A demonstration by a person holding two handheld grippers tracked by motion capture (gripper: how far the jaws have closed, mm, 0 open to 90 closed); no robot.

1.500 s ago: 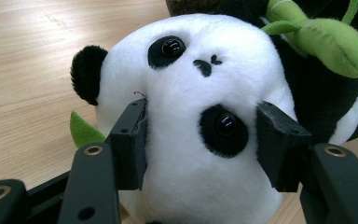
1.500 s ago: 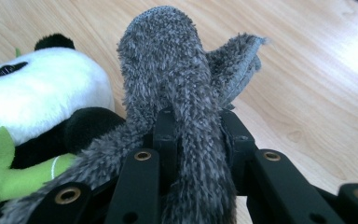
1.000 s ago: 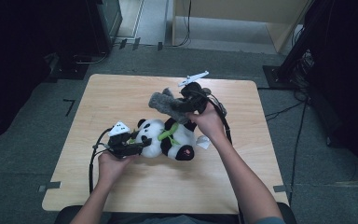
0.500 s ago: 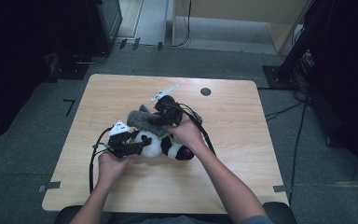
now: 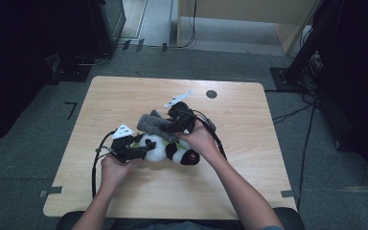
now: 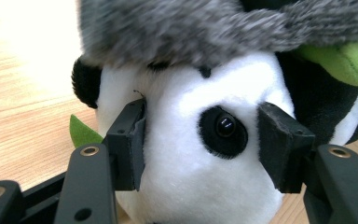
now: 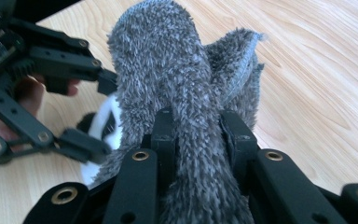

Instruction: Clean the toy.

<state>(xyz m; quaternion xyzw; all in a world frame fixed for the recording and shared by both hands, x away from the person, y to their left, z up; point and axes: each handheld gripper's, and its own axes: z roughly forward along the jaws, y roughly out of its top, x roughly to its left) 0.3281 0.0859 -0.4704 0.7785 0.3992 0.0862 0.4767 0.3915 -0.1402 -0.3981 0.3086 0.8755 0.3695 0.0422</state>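
Since a second ago, the right gripper [image 5: 165,125] has carried the grey hat [image 5: 154,123] from the far side of the worktop [image 5: 249,187] down over the panda [image 5: 165,149]. Its jaws pinch the hat's fuzzy edge. Now the hat sits just above the panda's head, touching it. The left gripper [image 5: 143,149] has kept still, its jaws squeezing the panda's white head from both sides. So the hat looks almost ready to go on. No box or bowl is on the worktop.

Right gripper [image 5: 159,125] lowered grey fur hat [image 5: 149,122] onto panda [image 5: 165,149]
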